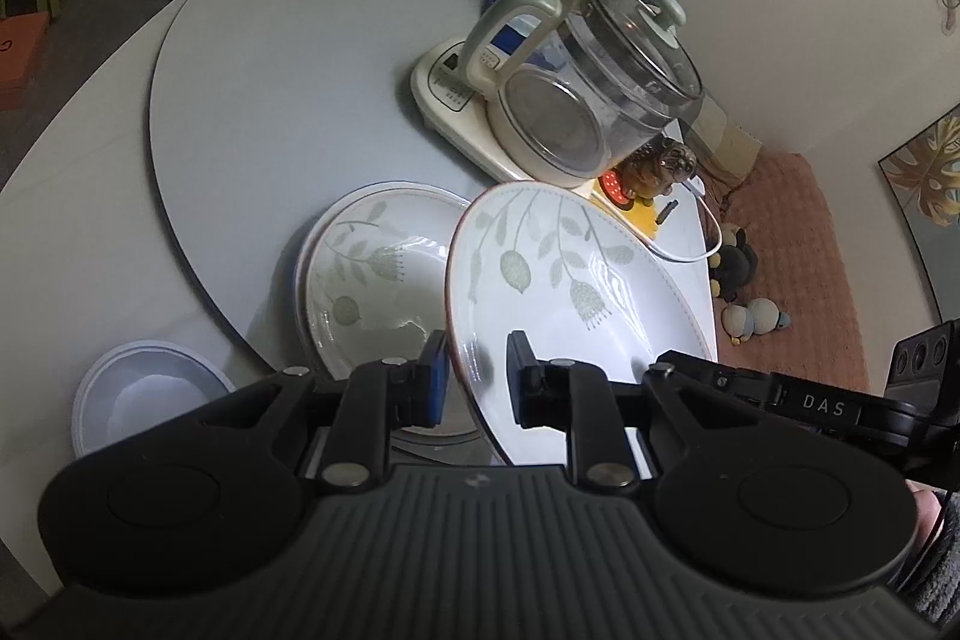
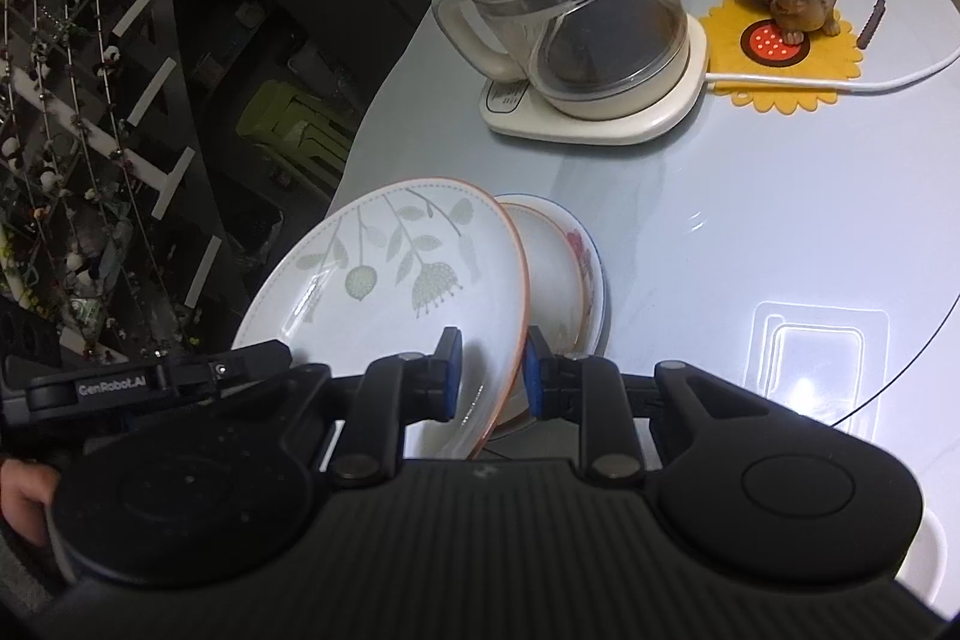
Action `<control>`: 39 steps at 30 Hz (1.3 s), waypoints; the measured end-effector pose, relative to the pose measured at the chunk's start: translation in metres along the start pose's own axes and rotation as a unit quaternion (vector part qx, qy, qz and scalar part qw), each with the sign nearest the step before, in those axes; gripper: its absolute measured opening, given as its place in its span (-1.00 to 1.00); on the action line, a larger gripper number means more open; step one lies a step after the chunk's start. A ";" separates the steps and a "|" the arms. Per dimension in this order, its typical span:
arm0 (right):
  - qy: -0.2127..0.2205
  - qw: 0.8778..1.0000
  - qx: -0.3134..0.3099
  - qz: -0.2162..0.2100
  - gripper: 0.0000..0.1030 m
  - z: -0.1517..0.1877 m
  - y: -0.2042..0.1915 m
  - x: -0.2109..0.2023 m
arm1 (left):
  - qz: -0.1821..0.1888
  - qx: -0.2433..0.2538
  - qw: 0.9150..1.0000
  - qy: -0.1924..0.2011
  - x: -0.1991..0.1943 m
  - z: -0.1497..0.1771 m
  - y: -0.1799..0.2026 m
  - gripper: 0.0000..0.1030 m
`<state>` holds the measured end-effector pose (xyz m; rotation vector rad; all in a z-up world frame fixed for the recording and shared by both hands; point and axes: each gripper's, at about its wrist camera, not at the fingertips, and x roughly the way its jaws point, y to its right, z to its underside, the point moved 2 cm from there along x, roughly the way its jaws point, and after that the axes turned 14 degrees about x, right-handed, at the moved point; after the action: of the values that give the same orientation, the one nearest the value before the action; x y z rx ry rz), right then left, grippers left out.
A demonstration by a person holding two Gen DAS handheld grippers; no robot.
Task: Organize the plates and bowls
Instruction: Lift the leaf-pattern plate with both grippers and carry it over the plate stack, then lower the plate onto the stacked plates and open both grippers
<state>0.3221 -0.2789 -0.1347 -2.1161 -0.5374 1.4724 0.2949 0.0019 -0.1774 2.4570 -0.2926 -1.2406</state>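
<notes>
Straddling opposite edges of one leaf-patterned plate (image 1: 576, 280), both tongs carry it tilted. Left gripper (image 1: 477, 376) and right gripper (image 2: 492, 376) each have the rim between their pads; whether either pinches fully, I cannot tell. Just beyond the tips lies the plate stack (image 1: 372, 274), presumably its destination. White bowl (image 1: 144, 394) sits left of the left gripper.

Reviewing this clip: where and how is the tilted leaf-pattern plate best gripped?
By its thin rim, probably: the leaf-pattern plate stands tilted on edge above the stacked plates, so its rim is exposed. Each tongs comes edge-on, left tongs and right tongs straddling the near rim.
</notes>
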 end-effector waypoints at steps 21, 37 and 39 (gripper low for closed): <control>-0.072 0.997 -0.019 0.029 -0.52 -0.021 -0.007 0.094 | -0.026 -0.048 0.997 -0.051 0.079 -0.018 -0.075 -0.55; -0.088 0.994 -0.051 0.048 -0.52 -0.026 -0.011 0.128 | -0.036 -0.059 0.997 -0.039 0.090 -0.018 -0.096 -0.55; -0.083 0.994 -0.049 0.053 -0.52 -0.025 -0.012 0.130 | -0.039 -0.063 0.996 -0.040 0.092 -0.016 -0.097 -0.55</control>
<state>0.3888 -0.1985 -0.2171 -2.1376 -0.5763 1.7257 0.3639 0.0628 -0.2759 2.3343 -0.1353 -1.3501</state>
